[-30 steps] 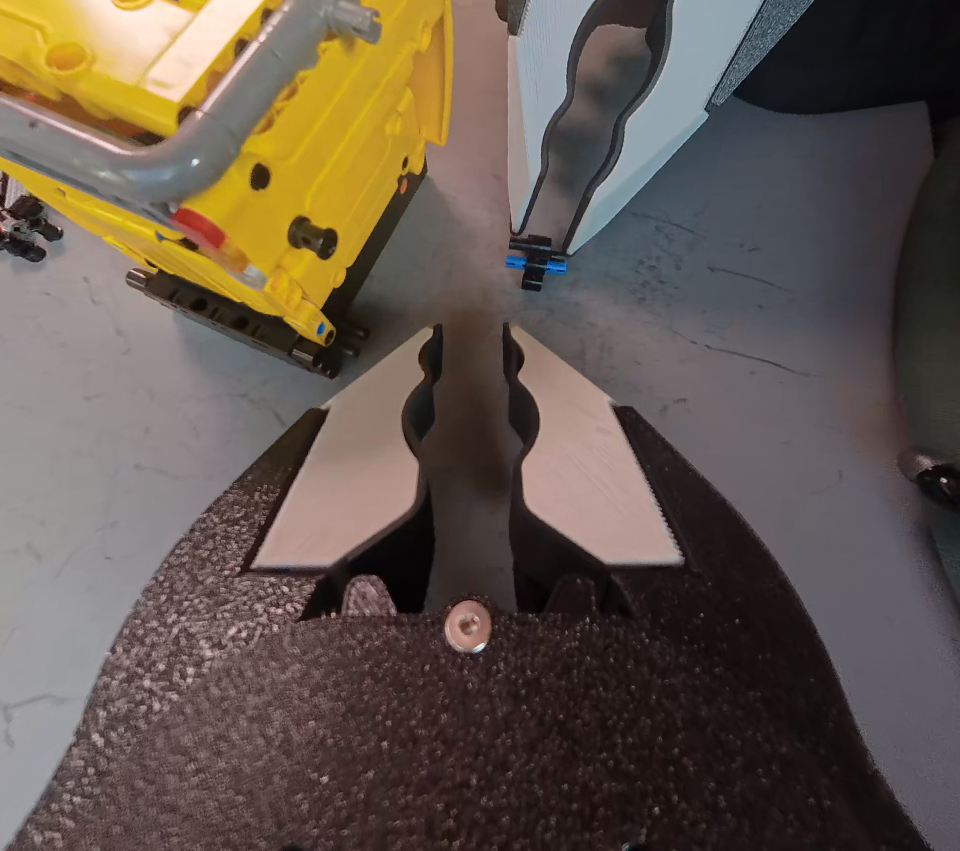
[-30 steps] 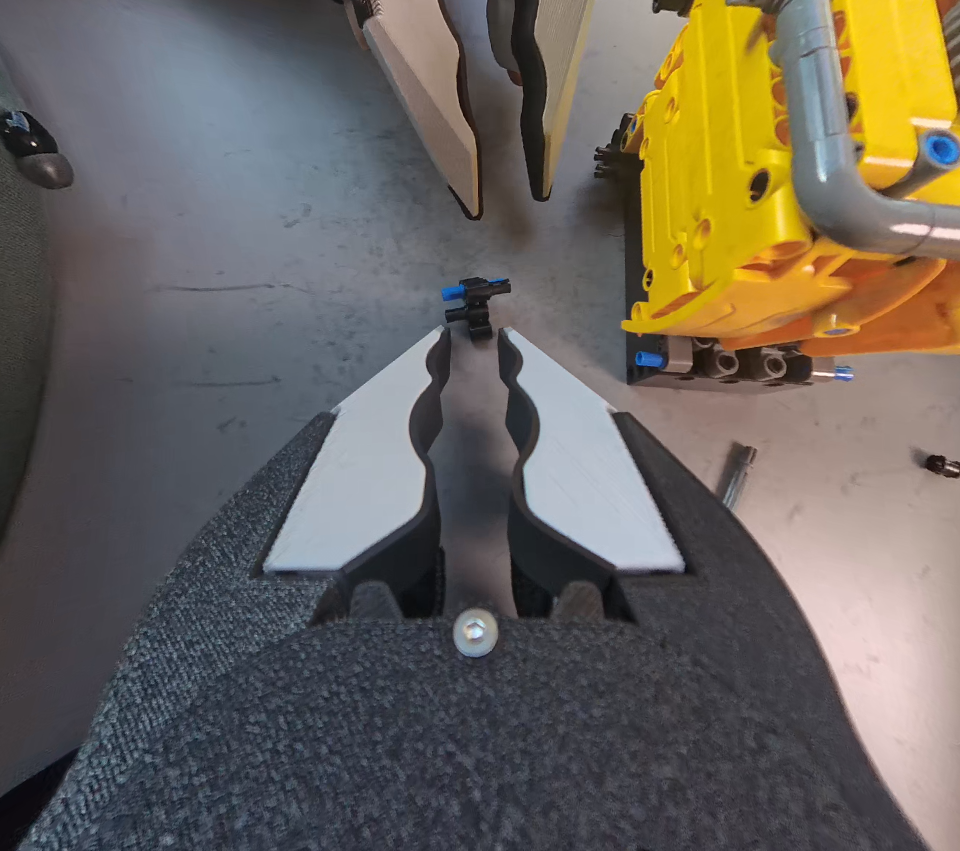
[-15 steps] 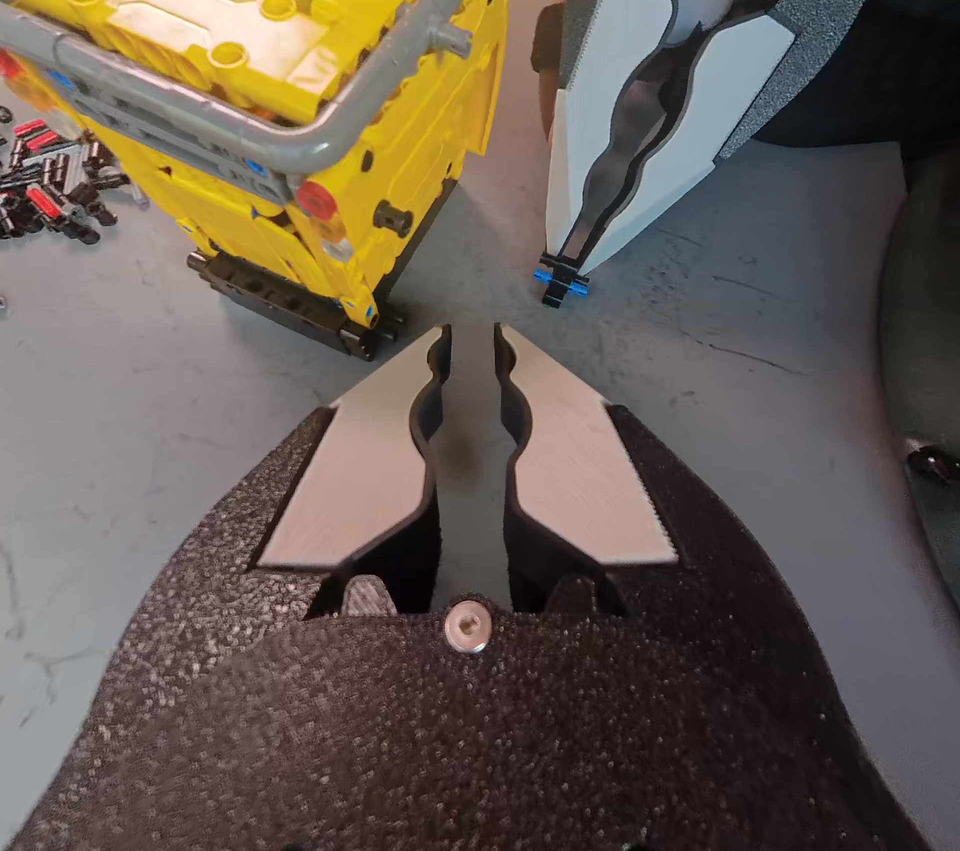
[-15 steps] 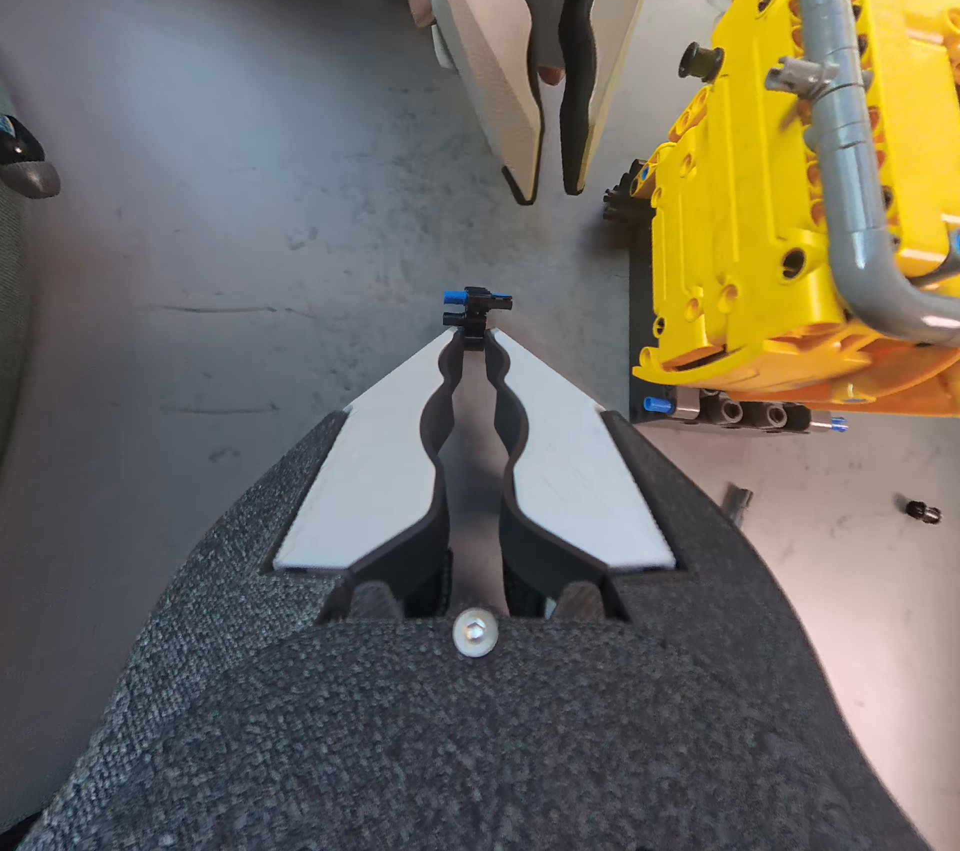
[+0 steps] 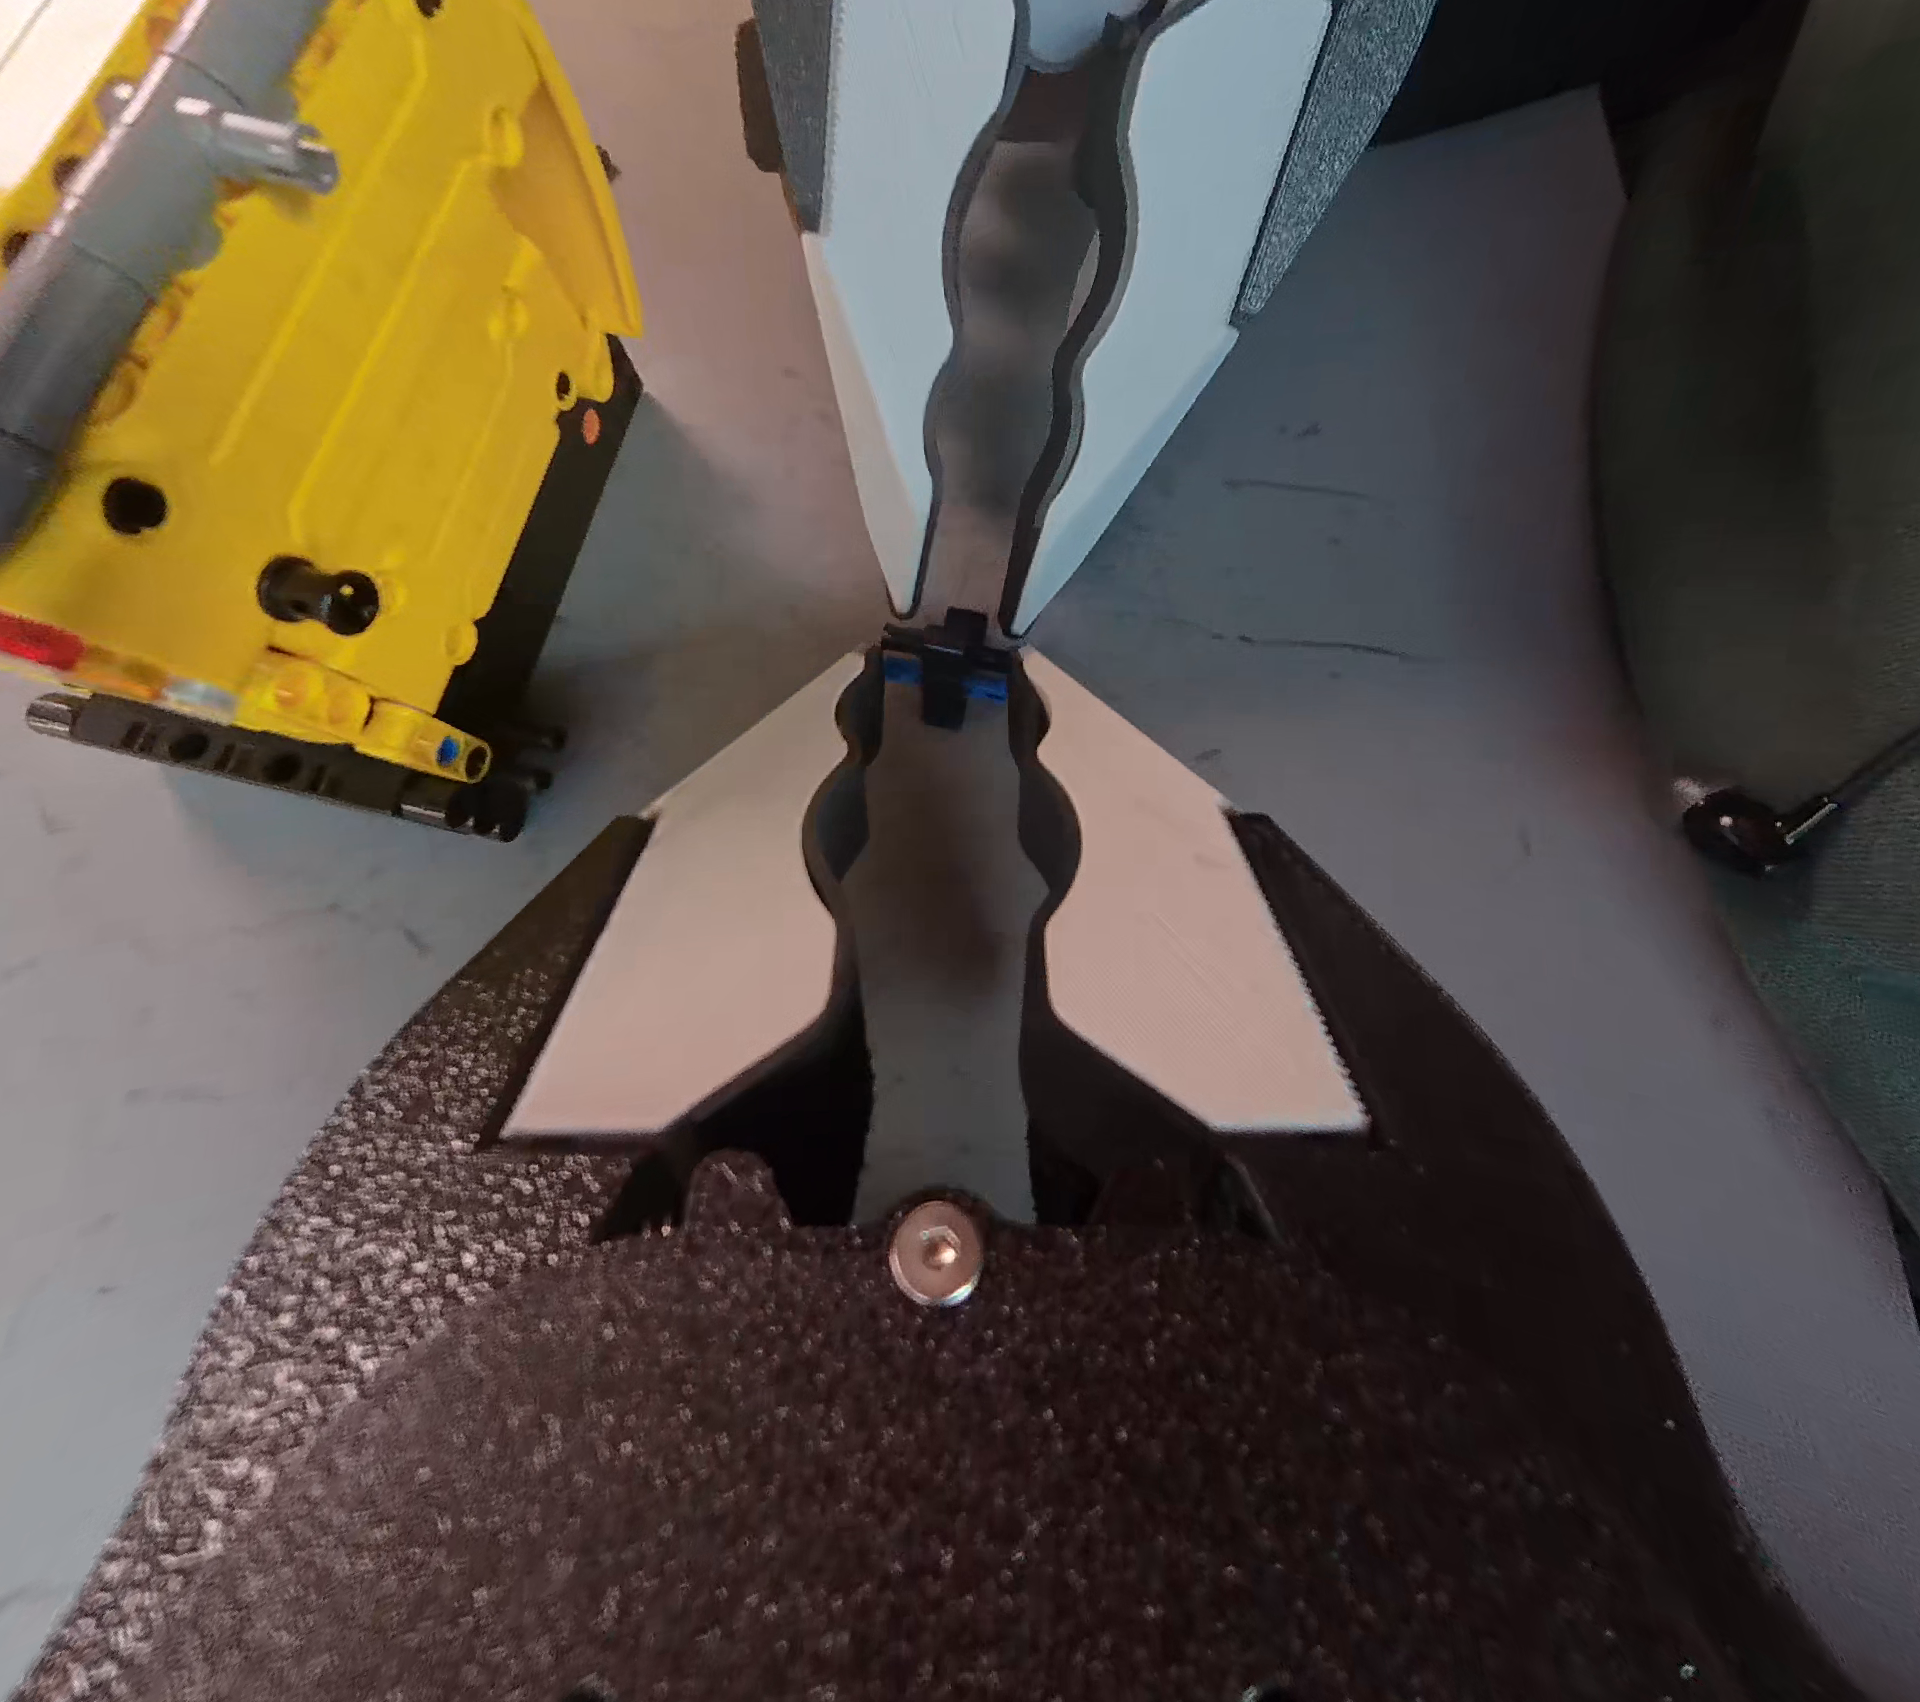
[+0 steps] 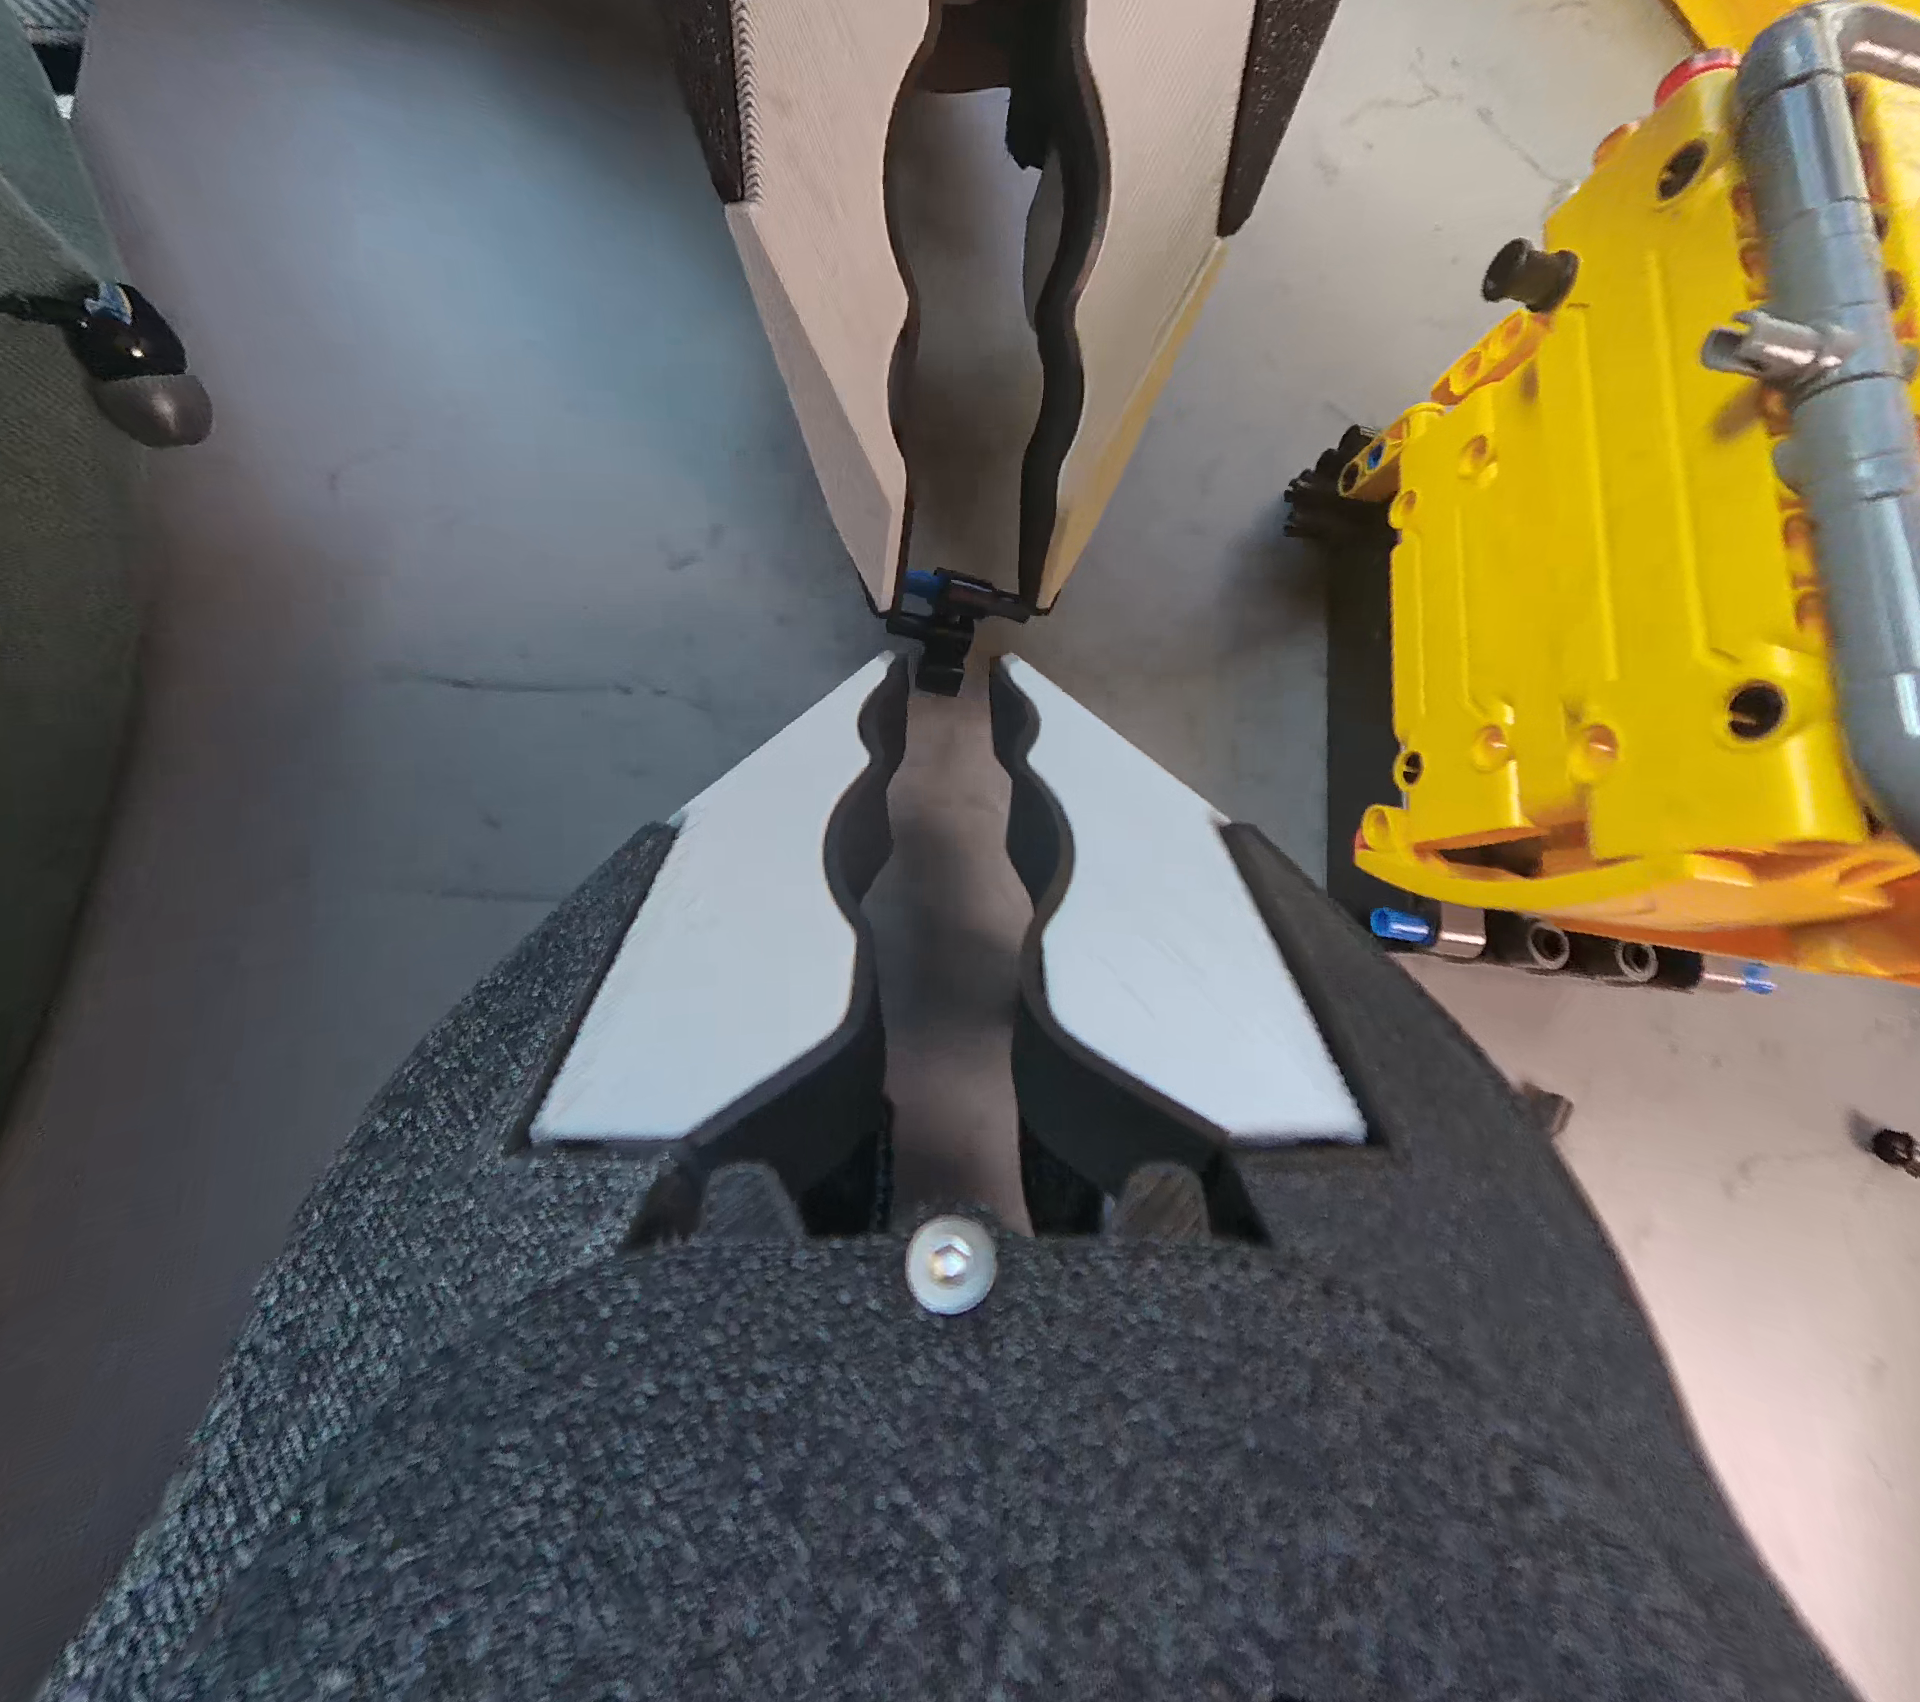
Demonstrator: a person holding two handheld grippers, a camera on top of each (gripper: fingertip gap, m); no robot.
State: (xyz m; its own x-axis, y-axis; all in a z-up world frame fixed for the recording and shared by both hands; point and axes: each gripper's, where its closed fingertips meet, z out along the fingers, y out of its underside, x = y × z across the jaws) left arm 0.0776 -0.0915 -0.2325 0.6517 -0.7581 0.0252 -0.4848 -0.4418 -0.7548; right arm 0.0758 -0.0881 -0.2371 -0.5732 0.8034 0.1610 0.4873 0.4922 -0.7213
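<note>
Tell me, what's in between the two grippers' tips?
A tiny black cross-shaped plastic connector with blue pin ends sits right between the left gripper and the right gripper, clearest in the left wrist view.

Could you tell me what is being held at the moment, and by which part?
The left gripper clamps the small black-and-blue connector by its crossbar's two ends; the right gripper flanks its stem, grip unclear.

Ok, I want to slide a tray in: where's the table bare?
Free: table between the right gripper and the grey-green fabric; also the patch beside the left gripper, in front of the yellow model. Crowded: between grippers and model, plus loose pins there.
</note>
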